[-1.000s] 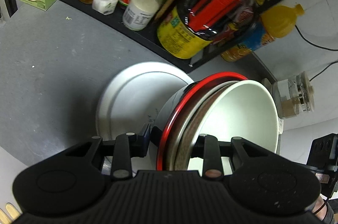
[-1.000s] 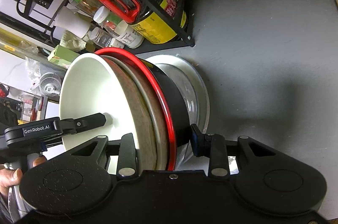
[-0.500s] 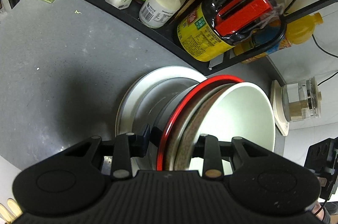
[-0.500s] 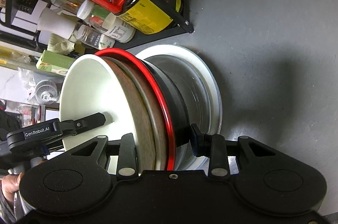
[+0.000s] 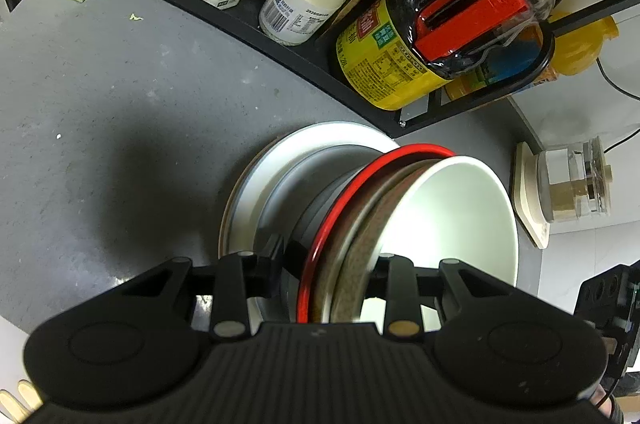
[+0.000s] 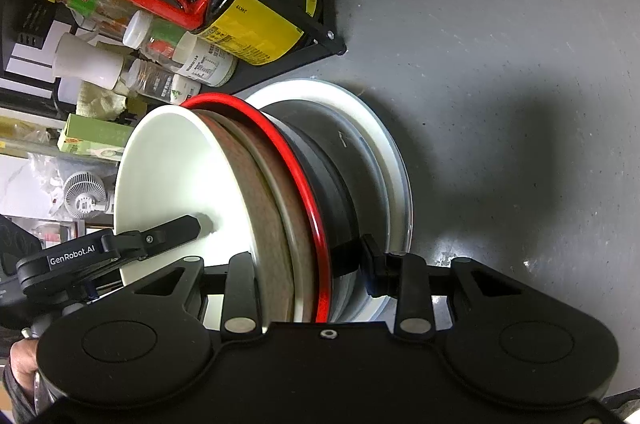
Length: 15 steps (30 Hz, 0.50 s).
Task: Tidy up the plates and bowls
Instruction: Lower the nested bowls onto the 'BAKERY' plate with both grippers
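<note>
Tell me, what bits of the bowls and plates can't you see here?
- Bottom of the nested stack of bowls: both views, hidden by its own sides.
- Middle of the white round plate: both views, covered by the stack.
- Near rims: cut off by each black hand-held gripper body, left and right.
- Number of bowls: unclear, rims overlap.

Nested bowls (image 5: 448,216) on plate (image 5: 280,163), beside rack (image 5: 256,19).
</note>
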Each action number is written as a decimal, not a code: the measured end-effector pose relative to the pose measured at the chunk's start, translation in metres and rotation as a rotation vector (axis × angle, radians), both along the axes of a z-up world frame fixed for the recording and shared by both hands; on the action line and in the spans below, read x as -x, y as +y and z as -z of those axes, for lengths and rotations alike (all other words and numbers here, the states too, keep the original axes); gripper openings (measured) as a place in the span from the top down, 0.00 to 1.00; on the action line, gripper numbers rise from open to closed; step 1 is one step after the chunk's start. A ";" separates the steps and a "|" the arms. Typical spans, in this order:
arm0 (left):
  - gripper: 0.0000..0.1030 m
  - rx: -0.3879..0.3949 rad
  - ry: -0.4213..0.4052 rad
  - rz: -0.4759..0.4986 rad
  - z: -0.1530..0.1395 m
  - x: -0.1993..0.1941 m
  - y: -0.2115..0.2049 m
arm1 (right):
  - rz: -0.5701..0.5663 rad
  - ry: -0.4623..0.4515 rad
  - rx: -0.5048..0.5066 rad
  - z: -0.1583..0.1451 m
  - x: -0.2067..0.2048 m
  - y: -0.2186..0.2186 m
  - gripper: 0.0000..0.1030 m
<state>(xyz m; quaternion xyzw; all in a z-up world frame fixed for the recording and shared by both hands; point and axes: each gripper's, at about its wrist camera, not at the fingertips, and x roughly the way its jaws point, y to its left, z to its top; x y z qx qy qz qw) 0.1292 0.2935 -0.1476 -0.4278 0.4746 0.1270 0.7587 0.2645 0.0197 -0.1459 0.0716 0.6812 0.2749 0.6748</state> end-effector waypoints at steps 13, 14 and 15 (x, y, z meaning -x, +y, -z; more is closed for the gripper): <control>0.67 0.050 0.007 -0.034 0.007 0.001 0.009 | 0.053 0.028 -0.034 0.004 -0.006 0.001 0.61; 0.67 0.049 0.007 -0.032 0.007 0.001 0.009 | 0.052 0.027 -0.034 0.004 -0.006 0.002 0.61; 0.67 0.049 0.005 -0.031 0.007 0.001 0.009 | 0.053 0.026 -0.035 0.003 -0.006 0.002 0.61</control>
